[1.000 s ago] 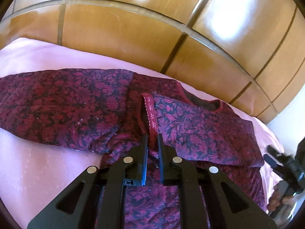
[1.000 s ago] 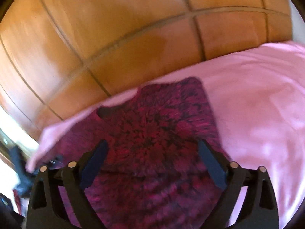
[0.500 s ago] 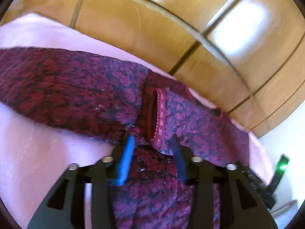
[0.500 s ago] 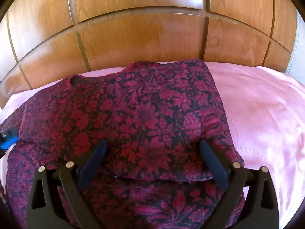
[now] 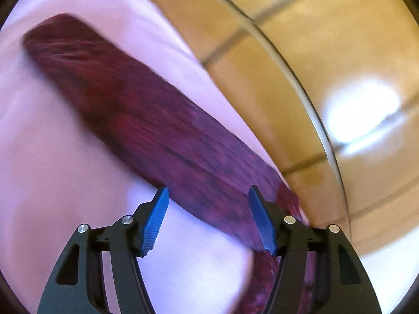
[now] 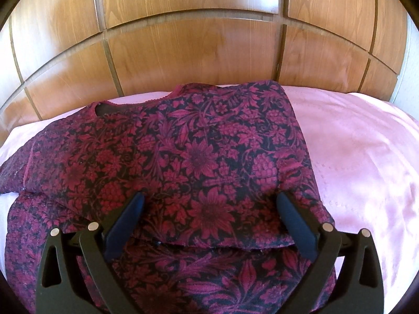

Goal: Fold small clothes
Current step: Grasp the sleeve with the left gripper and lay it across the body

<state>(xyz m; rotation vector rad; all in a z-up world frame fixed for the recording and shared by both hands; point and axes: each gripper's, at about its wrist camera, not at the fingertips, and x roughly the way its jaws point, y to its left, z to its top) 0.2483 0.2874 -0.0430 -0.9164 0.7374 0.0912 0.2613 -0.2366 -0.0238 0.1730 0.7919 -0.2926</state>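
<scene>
A dark red floral top (image 6: 204,136) lies on the pink bed sheet (image 6: 353,144), neckline (image 6: 104,107) toward the headboard. Its right side is folded over the body, and the folded edge runs just in front of my right gripper (image 6: 209,196). That gripper hovers over the cloth with its jaws opening wide, gripping nothing. In the blurred left wrist view one long sleeve (image 5: 131,99) stretches from upper left to lower right. My left gripper (image 5: 208,189) is above the sleeve's near end. Its jaws are opening, and its blue pads (image 5: 157,217) stand clear of the fabric.
A glossy wooden headboard (image 6: 196,47) rises right behind the bed and fills the right side (image 5: 314,52) of the left wrist view. Bare pink sheet (image 5: 52,157) lies to the left of the sleeve and to the right of the top.
My left gripper let go of the folded sleeve edge, opened, rolled and swung left along the outstretched sleeve. My right gripper dropped a little, spread slightly wider and stayed over the fold.
</scene>
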